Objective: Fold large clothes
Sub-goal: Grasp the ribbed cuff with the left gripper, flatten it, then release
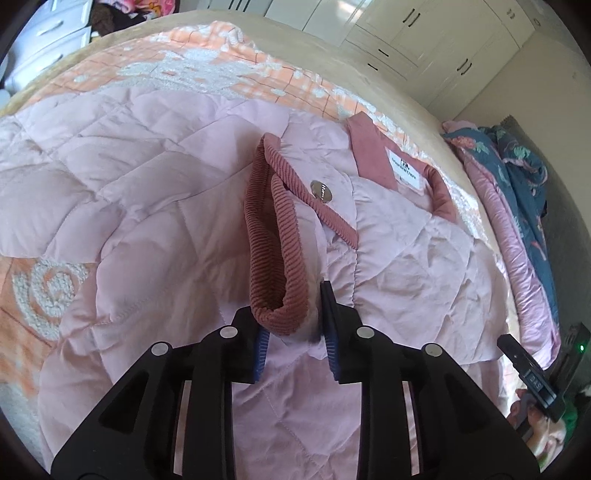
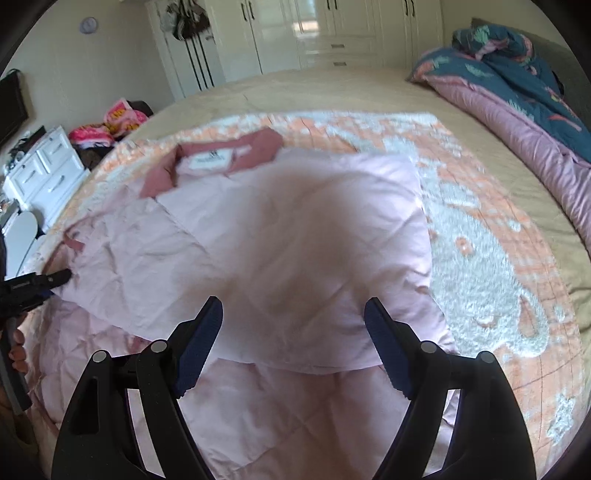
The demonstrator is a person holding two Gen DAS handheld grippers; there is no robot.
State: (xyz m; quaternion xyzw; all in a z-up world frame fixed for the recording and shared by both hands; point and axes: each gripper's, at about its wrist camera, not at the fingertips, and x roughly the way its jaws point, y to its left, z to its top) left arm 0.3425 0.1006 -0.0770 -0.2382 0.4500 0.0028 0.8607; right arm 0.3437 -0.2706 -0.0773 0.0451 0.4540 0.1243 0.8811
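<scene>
The left gripper (image 1: 295, 314) is seen low over a pink quilted jacket (image 1: 155, 192) that is spread on the bed. Between its jaws a ribbed rust-coloured cuff (image 1: 275, 266) and the pale fabric under it are held; the jaws stand partly closed, grasping that cuff end. The sleeve is drawn forward from the jaws, across the jacket body, with the cuff loop running away toward the collar (image 1: 373, 155) and its white label (image 1: 404, 170). A round metal snap (image 1: 321, 191) is noted just beside the cuff.

The long axis of the jacket is judged to run from the collar, at the far side, toward the near hem under both grippers. A folded-over panel (image 2: 303, 236) is seen lying on the body, with its near edge just beyond the right gripper (image 2: 293, 332), whose jaws are spread wide and hold nothing. The right gripper is therefore judged nearer to that panel edge, the left to the sleeve. The centre of the right view is blurred; detail there cannot be told.

Surface: an orange-and-white tufted blanket (image 2: 480, 251) lies under the jacket, on a tan bed sheet (image 2: 332, 88). A bunched teal-and-pink duvet (image 2: 524, 74) lies at the right. White wardrobes (image 2: 280, 33) stand along the far wall, and a white dresser (image 2: 44, 170) at the left.
</scene>
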